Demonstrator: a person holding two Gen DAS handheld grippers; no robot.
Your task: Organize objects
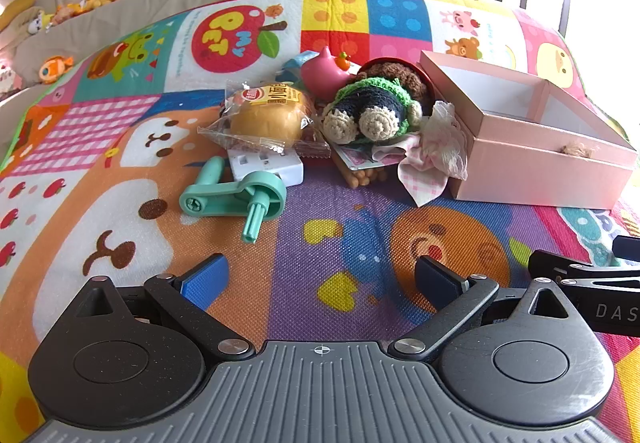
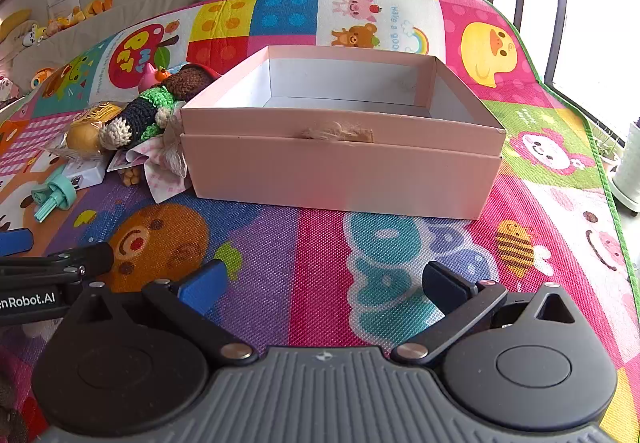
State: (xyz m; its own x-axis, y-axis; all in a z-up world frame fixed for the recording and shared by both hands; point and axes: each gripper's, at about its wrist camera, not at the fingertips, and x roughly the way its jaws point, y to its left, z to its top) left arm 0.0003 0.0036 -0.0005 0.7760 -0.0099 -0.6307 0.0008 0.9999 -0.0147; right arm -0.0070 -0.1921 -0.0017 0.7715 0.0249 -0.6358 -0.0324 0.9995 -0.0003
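Observation:
An open pink box (image 2: 344,159) stands on the colourful play mat, empty inside; it also shows at the right of the left wrist view (image 1: 536,159). Left of it lies a pile: a wrapped bun (image 1: 266,117), a crocheted doll (image 1: 372,111), a pink toy (image 1: 324,73), a white power strip (image 1: 268,167), a teal crank handle (image 1: 236,199), a pink checked cloth (image 1: 432,159) and a snack packet (image 1: 364,173). My left gripper (image 1: 320,279) is open and empty, short of the crank. My right gripper (image 2: 326,287) is open and empty, in front of the box.
The mat (image 2: 320,243) covers a raised surface that drops off at its green edge on the right (image 2: 600,163). Plush toys (image 1: 56,67) lie beyond the mat at the left. A window and a white pot (image 2: 630,171) are at the far right.

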